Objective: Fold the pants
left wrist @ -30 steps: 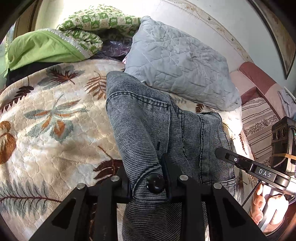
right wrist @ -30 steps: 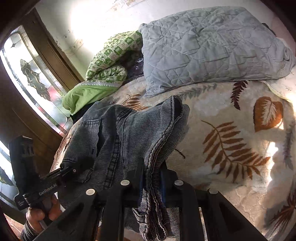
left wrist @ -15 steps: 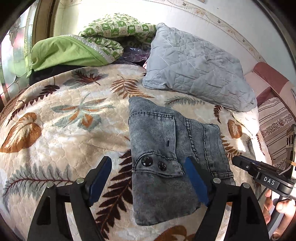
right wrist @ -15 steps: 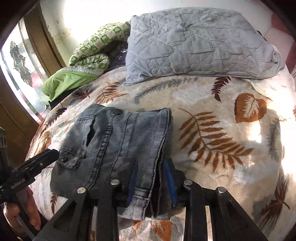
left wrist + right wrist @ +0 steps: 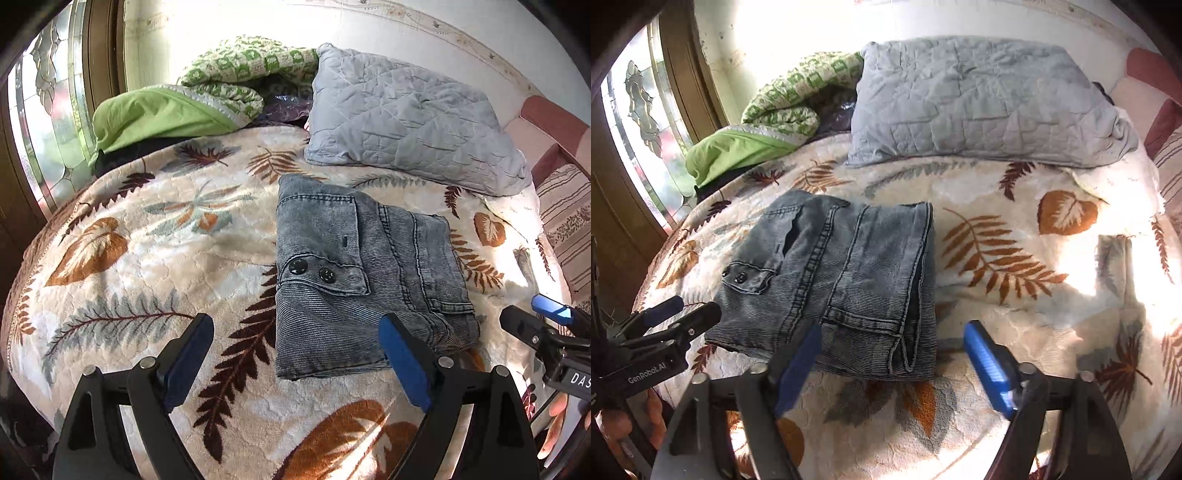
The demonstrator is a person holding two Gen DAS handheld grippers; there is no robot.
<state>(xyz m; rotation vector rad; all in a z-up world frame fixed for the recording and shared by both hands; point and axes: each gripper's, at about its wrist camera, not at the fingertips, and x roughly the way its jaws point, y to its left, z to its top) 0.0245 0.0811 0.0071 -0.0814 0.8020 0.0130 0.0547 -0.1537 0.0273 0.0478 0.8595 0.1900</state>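
The left gripper (image 5: 295, 350) is spread wide with nothing between its blue-padded fingers (image 5: 404, 356), hanging just above the near edge of the bed. One finger sits over the leaf print to the left of the pants, the other overlaps the pants' near right corner in the left wrist view, though it's not possible to say whether it's actually touching the fabric. The right gripper (image 5: 892, 360) is the same deal: wide apart, gripping nothing, with its left finger in front of the pants' near edge and its right finger over bare blanket.

The pants (image 5: 364, 273) are grey washed denim, folded into a compact, roughly square bundle lying flat on the blanket (image 5: 155, 258), pretty much in the middle of the bed. Two dark buttons (image 5: 312, 269) show on a flap on top, and the stacked folded layers are visible along the right side in the right wrist view (image 5: 849, 277).

Behind the pants, near but not touching, a grey quilted pillow (image 5: 410, 122) leans at the head of the bed. To its left there's a green patterned quilt (image 5: 243, 70) piled up with a plain green cloth (image 5: 155, 118) under it, right by the stained-glass window (image 5: 48, 110). Each camera also catches the other gripper at the frame's edge, with a bit of the person's hand (image 5: 624, 424) under it.
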